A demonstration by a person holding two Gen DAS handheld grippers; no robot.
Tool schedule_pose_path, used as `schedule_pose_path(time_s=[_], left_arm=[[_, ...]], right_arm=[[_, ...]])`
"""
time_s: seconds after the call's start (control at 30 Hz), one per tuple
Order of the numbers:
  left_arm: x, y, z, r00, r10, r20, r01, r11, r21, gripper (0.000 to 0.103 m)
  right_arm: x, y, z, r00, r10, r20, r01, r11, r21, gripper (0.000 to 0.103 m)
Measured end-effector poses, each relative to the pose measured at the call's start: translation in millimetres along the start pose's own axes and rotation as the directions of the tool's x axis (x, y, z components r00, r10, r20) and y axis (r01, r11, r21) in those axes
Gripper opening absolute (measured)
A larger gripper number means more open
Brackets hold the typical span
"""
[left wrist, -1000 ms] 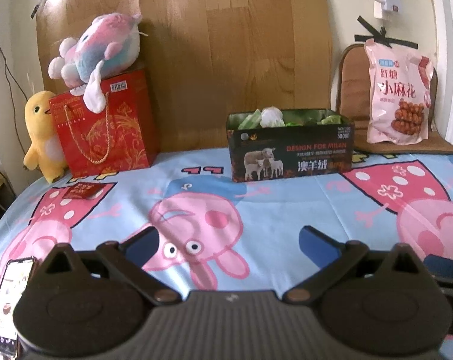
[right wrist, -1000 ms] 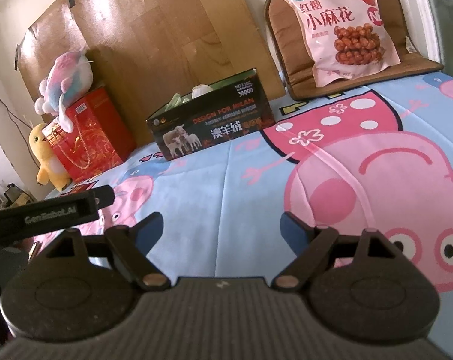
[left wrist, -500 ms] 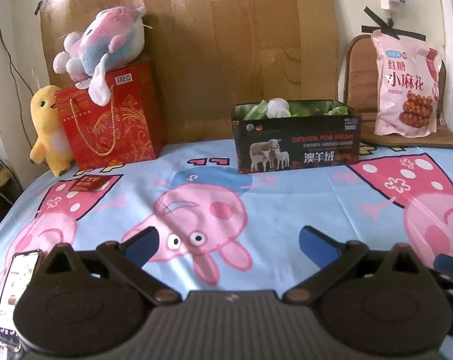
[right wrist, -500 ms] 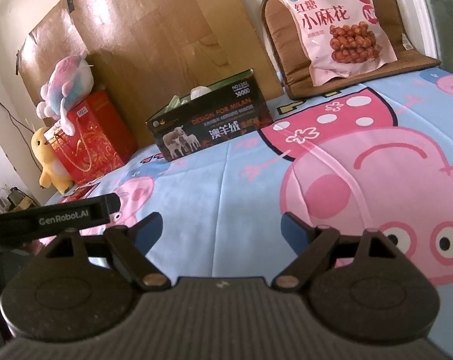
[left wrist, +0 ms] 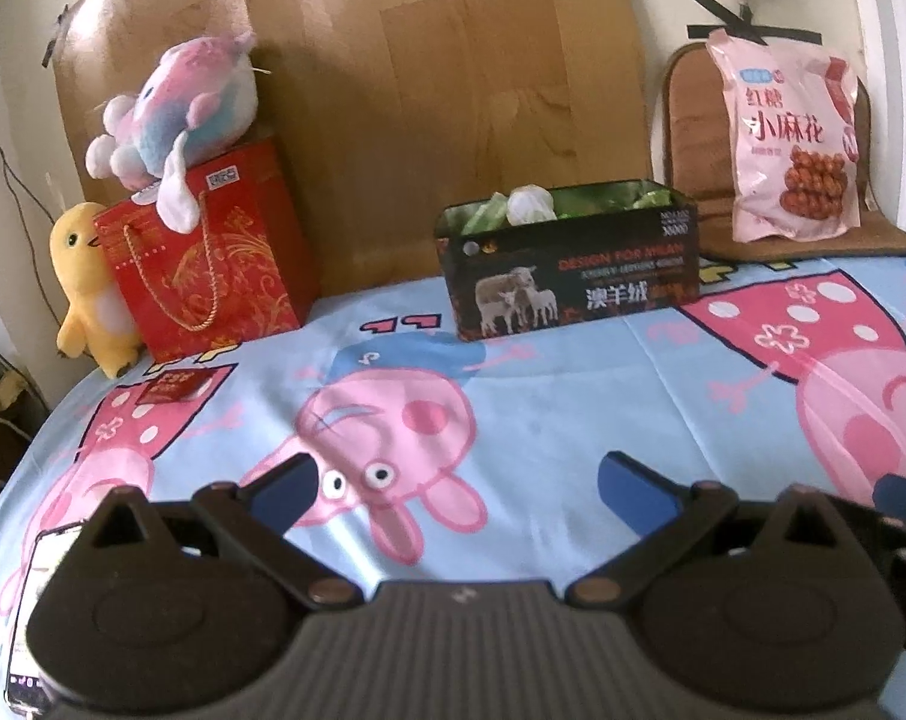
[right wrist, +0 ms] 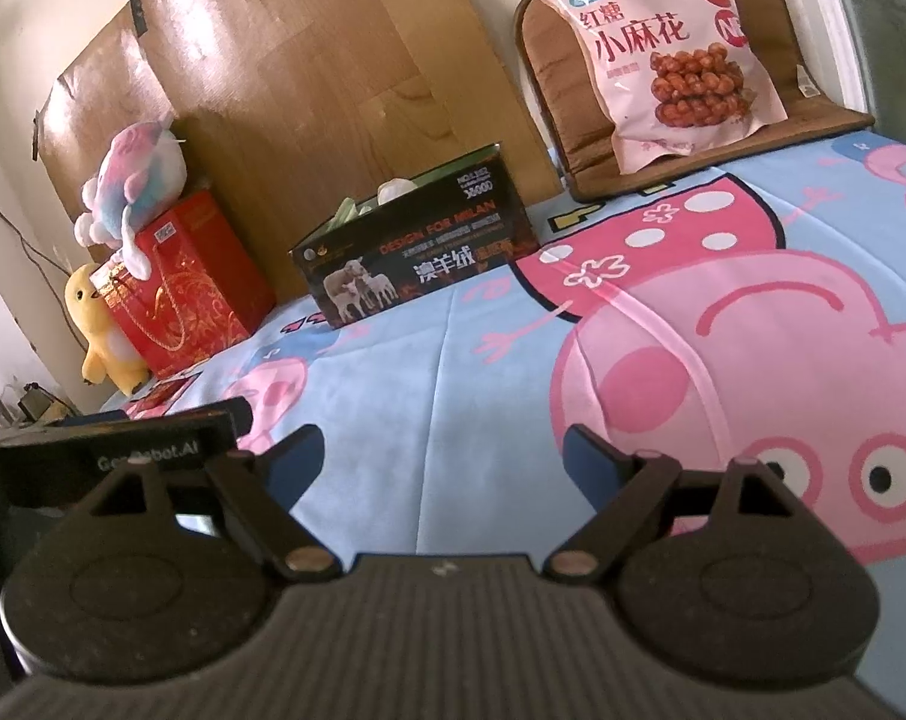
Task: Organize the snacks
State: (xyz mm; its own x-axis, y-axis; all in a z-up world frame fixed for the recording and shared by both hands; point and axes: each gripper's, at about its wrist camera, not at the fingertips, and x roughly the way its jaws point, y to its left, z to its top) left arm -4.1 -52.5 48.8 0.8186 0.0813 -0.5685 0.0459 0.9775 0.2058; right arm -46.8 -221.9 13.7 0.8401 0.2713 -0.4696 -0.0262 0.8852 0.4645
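A dark box (left wrist: 573, 276) printed with sheep stands at the back of the bed and holds several green and white snack packets (left wrist: 531, 204); it also shows in the right wrist view (right wrist: 411, 258). A large pink snack bag (left wrist: 792, 138) leans upright on a brown cushion at the back right, also in the right wrist view (right wrist: 663, 48). My left gripper (left wrist: 459, 486) is open and empty above the bedsheet. My right gripper (right wrist: 444, 456) is open and empty, to the right of the left one.
A red gift bag (left wrist: 207, 258) with a pink plush toy (left wrist: 177, 120) on top stands at the back left beside a yellow duck plush (left wrist: 87, 294). A small red packet (left wrist: 174, 387) and a phone (left wrist: 39, 612) lie on the sheet at left. A wooden board (left wrist: 429, 90) backs the bed.
Both grippers have drawn back a little and tilted up, so the box and pink bag look slightly smaller and farther. Both stay open and empty.
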Motion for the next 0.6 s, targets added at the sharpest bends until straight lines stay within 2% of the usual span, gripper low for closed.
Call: schedule_pose_path(time_s=[0.6], left_arm=[[8.8, -0.8, -4.2, 0.993, -0.07, -0.095, 0.066, 0.997, -0.044, 0.103]], right_arm=[[2.7, -6.8, -2.7, 1.0, -0.001, -0.013, 0.001, 1.0, 0.019, 0.089]])
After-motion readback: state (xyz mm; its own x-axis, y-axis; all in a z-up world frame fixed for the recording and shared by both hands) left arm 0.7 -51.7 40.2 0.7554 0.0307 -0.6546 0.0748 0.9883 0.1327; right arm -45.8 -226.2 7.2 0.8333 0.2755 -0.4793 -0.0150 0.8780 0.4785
